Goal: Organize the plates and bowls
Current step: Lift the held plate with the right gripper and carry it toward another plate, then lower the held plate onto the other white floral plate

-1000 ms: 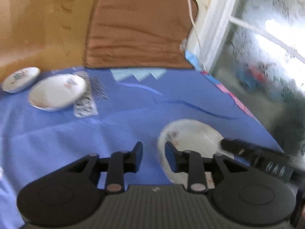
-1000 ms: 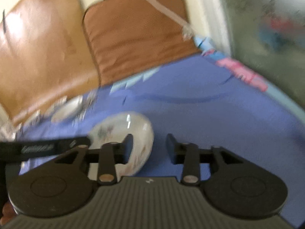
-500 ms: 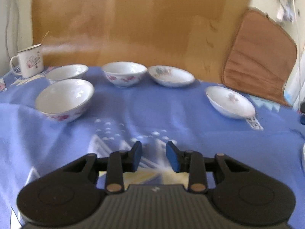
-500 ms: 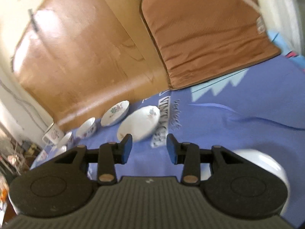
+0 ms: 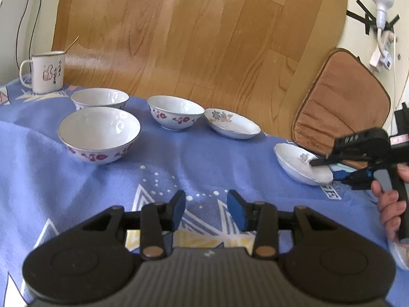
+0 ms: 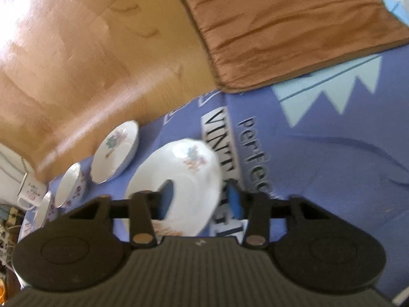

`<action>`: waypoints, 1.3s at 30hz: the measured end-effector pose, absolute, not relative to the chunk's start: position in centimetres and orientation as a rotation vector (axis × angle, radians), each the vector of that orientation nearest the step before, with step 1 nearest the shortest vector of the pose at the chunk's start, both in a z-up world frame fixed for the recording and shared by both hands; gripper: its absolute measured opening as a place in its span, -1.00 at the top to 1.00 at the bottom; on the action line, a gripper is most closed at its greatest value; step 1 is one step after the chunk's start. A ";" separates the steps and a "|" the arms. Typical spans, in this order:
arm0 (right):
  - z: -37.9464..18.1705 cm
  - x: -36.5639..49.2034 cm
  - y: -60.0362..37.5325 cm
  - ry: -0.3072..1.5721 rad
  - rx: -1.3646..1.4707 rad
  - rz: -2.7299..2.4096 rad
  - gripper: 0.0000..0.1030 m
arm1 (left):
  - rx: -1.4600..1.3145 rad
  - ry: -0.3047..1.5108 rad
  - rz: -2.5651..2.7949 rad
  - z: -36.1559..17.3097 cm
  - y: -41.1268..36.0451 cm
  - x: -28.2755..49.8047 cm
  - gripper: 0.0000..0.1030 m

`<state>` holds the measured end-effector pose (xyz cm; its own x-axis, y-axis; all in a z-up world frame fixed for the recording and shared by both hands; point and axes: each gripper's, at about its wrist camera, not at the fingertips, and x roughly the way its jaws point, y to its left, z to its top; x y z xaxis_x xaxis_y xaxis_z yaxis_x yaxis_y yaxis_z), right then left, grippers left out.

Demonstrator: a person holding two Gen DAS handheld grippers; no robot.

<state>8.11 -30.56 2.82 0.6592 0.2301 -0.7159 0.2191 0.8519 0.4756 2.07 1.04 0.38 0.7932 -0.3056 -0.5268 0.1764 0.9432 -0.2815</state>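
On the blue cloth stand three floral bowls: a large near one [image 5: 99,135], one behind it [image 5: 100,98] and a middle one [image 5: 176,112]. Two shallow flowered plates lie to the right, a far plate [image 5: 231,127] [image 6: 115,151] and a near plate [image 5: 301,167] [image 6: 179,179]. My left gripper [image 5: 206,209] is open and empty above the cloth. My right gripper [image 6: 200,198] [image 5: 324,168] is open, its jaws on either side of the near plate's rim, one inside and one outside.
An enamel mug [image 5: 47,73] stands at the far left by the wooden board [image 5: 191,38]. A brown cushion [image 5: 342,102] leans at the back right. Another plate's edge [image 5: 398,253] shows at the far right.
My left gripper has swung from the right-hand plate to face the bowls. My right gripper has left that plate and moved to the near flowered plate, straddling its rim.
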 end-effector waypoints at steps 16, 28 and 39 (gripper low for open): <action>2.8 1.5 -25.2 0.958 0.422 0.308 0.71 | -0.281 0.609 -0.295 0.3 2.0 2.3 0.03; 2.6 -4.5 -24.4 0.898 0.407 0.393 0.48 | -0.320 0.690 -0.389 0.1 2.3 1.9 0.02; 2.2 -5.0 -24.6 0.860 0.461 0.385 0.47 | -0.234 0.828 -0.424 1.8 -1.0 1.4 0.29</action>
